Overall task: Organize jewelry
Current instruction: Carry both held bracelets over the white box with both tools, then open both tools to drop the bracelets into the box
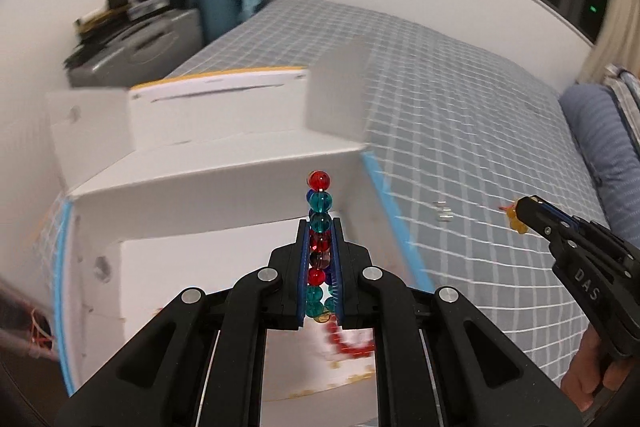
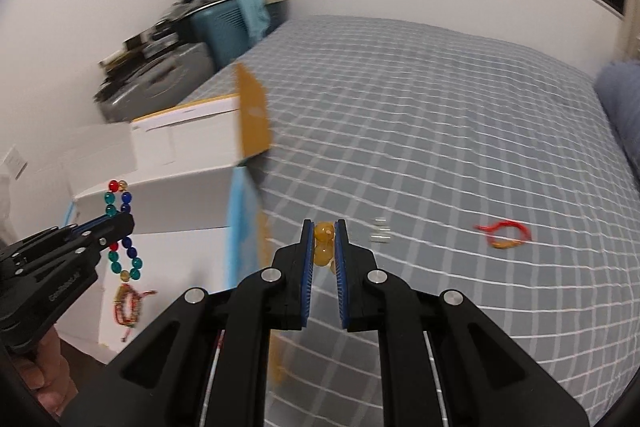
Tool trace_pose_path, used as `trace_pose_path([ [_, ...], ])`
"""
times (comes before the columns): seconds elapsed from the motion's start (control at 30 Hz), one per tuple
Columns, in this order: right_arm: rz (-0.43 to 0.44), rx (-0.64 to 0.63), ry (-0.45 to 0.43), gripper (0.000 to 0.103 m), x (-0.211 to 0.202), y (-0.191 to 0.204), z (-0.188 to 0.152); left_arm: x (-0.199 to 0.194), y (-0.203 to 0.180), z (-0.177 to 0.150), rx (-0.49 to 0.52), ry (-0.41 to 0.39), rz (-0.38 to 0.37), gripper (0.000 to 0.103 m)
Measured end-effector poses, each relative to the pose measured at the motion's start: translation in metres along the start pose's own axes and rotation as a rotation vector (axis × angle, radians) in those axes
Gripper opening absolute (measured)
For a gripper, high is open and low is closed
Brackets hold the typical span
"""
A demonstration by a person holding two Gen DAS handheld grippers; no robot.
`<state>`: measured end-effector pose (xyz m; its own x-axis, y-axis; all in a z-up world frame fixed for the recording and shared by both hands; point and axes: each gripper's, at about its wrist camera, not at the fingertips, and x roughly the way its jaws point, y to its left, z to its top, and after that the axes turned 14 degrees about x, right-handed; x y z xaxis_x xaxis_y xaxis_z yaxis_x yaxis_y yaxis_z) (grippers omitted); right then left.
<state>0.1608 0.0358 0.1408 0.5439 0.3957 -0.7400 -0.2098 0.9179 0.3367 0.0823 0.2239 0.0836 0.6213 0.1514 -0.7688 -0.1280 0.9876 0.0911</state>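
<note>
Grey checked bedspread (image 2: 440, 131) carries the white cardboard box (image 1: 224, 183). Above it, the left gripper (image 1: 320, 251) pinches a multicoloured glass-bead bracelet (image 1: 320, 203); the right gripper (image 2: 324, 243) clamps amber beads (image 2: 323, 231) (light, slippery, likely chippable; grip across the strand).

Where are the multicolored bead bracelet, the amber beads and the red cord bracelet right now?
multicolored bead bracelet (image 1: 319, 180): left wrist view, on its top red bead.
amber beads (image 2: 323, 231): right wrist view, on the upper bead between the fingers.
red cord bracelet (image 2: 507, 225): right wrist view, on its red cord, lying on the bedspread.
</note>
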Motion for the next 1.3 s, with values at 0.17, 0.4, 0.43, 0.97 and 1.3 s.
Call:
trace_pose_path([
  [0.17, 0.045, -0.068, 0.043, 0.009, 0.020, 0.052, -0.021, 0.005, 0.040, -0.020, -0.045, 0.031, 0.041, 0.009],
  [0.4, 0.081, -0.128, 0.114, 0.009, 0.046, 0.101, -0.047, 0.018, 0.076, -0.055, -0.112, 0.085, 0.069, 0.009],
  [0.43, 0.084, -0.136, 0.126, 0.009, 0.051, 0.107, -0.052, 0.021, 0.081, -0.061, -0.122, 0.096, 0.071, 0.009],
  [0.97, 0.035, -0.165, 0.324, 0.009, 0.097, 0.132, -0.095, 0.046, 0.104, -0.103, -0.140, 0.231, 0.056, 0.009],
  [1.3, 0.019, -0.167, 0.330, 0.012, 0.098, 0.134, -0.096, 0.045, 0.106, -0.104, -0.127, 0.241, 0.055, 0.010],
])
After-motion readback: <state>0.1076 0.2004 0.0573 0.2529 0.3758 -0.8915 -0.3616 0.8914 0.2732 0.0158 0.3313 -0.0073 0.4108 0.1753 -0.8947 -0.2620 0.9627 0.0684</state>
